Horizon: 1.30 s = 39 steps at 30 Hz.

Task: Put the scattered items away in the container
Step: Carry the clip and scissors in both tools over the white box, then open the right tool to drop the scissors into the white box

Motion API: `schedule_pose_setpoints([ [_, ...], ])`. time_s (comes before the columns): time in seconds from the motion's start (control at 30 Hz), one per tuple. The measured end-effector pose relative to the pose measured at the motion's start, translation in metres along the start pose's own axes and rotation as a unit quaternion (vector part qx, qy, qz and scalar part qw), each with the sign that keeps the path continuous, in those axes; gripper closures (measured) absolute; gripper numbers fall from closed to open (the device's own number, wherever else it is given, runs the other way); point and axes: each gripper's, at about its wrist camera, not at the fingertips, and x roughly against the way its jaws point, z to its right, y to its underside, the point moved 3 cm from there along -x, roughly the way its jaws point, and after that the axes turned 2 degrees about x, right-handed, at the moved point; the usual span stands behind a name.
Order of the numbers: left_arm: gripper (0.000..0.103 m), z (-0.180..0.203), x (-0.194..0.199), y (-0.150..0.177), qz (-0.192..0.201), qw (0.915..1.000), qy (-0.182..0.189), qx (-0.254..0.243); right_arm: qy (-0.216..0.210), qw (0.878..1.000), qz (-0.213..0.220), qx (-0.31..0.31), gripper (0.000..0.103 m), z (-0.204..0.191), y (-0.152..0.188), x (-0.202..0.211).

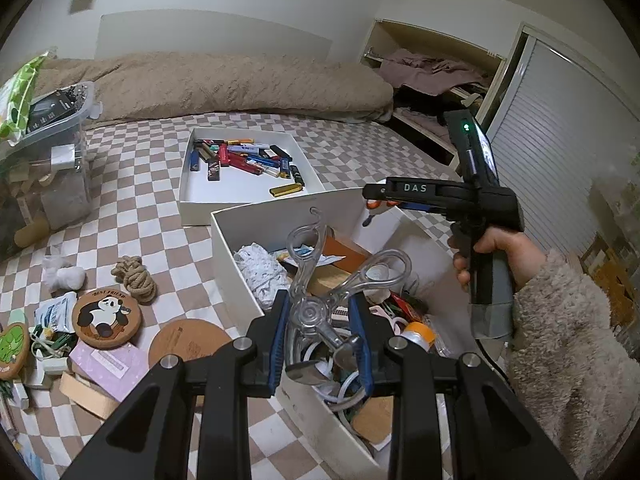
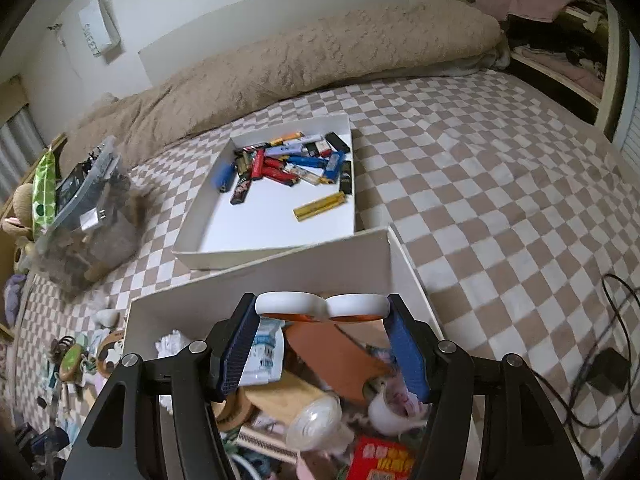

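- A clear plastic bin (image 1: 60, 152) stands at the far left of the bed (image 1: 352, 148), filled with odds and ends.
- In front of it, loose items lie scattered on the checkered cover: a knot of rope (image 1: 134, 278), a panda coaster (image 1: 106, 314), a plain cork coaster (image 1: 188, 346) and a pink card (image 1: 108, 362).
- A shallow white tray (image 1: 188, 196) farther back holds a heap of lighters (image 1: 244, 158).
- The white box (image 1: 236, 256) sits just in front of the tray, already crowded with mixed things.
- The left gripper (image 1: 320, 320) hangs over the box, its blue pads closed against a clear plastic scissor-shaped tool (image 1: 316, 300) whose handles point up and away.
- The right gripper (image 2: 322, 346) is held over the box's far wall, pinching a white-and-orange pair of scissors (image 2: 322, 306) by its two looped handles between the fingertips.
- To the right, the bed's cover lies bare but for a black cable and adapter (image 2: 608, 372).
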Motion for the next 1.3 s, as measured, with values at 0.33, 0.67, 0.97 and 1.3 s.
schedule_pose_setpoints([
  [0.33, 0.074, 0.009, -0.012, -0.007, -0.005, 1.0, 0.0, -0.008, -0.001, 1.0, -0.009, 0.004, 0.004, 0.001, 0.003, -0.016],
  [0.67, 0.074, 0.017, -0.022, -0.008, -0.013, 0.9999, 0.007, -0.003, -0.054, 0.999, 0.003, -0.006, 0.004, 0.002, 0.012, 0.023],
  [0.97, 0.074, 0.024, -0.047, -0.014, -0.033, 0.9993, 0.016, 0.006, -0.096, 0.994, 0.038, -0.025, 0.004, 0.008, 0.03, 0.065],
  [1.3, 0.074, 0.028, -0.088, -0.014, -0.079, 0.9968, 0.004, -0.011, -0.119, 0.99, 0.068, -0.037, 0.0, 0.016, 0.049, 0.091],
])
